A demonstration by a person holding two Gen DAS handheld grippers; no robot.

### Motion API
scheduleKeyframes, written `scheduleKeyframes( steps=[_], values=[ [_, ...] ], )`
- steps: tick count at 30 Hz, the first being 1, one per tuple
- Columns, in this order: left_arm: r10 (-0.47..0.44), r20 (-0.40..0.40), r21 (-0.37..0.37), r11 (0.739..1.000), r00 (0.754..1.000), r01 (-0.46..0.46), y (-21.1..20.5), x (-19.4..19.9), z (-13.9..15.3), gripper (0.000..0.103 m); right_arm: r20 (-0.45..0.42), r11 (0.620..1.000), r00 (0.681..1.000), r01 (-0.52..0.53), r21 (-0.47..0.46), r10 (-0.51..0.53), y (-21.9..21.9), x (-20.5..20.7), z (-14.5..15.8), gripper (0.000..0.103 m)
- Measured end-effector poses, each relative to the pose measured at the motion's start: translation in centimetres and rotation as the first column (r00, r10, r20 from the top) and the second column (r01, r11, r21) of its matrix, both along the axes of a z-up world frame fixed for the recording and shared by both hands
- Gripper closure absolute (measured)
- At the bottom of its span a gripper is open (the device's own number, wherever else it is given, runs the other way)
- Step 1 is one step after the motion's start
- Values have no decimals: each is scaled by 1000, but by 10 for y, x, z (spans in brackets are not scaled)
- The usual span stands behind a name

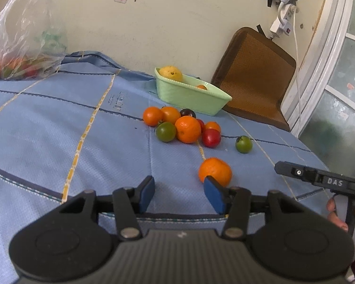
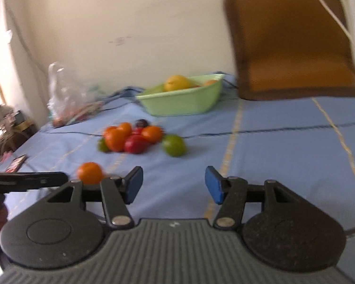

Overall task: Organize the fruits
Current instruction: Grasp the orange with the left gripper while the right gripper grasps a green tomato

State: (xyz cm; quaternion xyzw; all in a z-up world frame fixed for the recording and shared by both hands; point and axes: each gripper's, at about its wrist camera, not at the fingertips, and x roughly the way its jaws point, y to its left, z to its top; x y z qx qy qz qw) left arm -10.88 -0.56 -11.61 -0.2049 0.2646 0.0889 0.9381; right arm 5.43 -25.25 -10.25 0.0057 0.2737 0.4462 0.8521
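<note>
Although a cluster of fruit (image 1: 182, 127) lies mid-frame on the blue cloth (image 1: 59, 130), the piece that matters for the next move, as I judge it, is the lone orange (image 1: 215, 170) that sits apart, nearest the grippers. In the left wrist view it rests just beyond the tip of the left gripper (image 1: 181, 193), right of centre: its lower edge is partly hidden behind the right-hand blue pad, so it lies off the jaw gap, not inside it. The jaws stand spread with only cloth between them, pinching nothing. The right gripper (image 2: 174, 183) is likewise spread and empty; in its blurred view the same orange (image 2: 90, 175) appears at lower left, outside the left pad and close to the tip of the other tool. So the fruit lies between the two grippers, and the left one looks nearer to it. Being round, it offers no long axis to line up with. A small shift to the right in the left view should bring it between the pads. The green basin (image 1: 191, 93) waits at upper centre, already holding a yellow fruit (image 1: 170, 72), well beyond the cluster. One green tomato (image 1: 243, 144) sits alone to the cluster's right.
</note>
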Motion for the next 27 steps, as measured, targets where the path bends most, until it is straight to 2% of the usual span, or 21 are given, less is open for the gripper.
scheduleKeyframes(
  steps=[4, 13, 16, 21, 27],
  values=[
    [3, 4, -6, 1000, 1000, -3, 0, 0, 0, 56, -17, 1000, 1000, 10, -27, -10, 6, 4, -5, 44],
    [0, 14, -23, 1000, 1000, 0, 3, -2, -1, 55, 29, 997, 999, -12, -76, 15, 15, 2, -7, 44],
    [-5, 45, -37, 999, 999, 6, 3, -6, 3, 54, 41, 996, 999, -13, -89, 17, 18, 1, -5, 45],
    [-73, 113, -3, 997, 991, 74, -11, -12, 17, 50, 84, 993, 995, -43, -108, 52, 29, 0, 0, 45],
    [-165, 77, 70, 985, 983, 160, -31, 11, 22, 49, 135, 987, 986, -74, -143, 94, 53, 8, 5, 45]
  ],
)
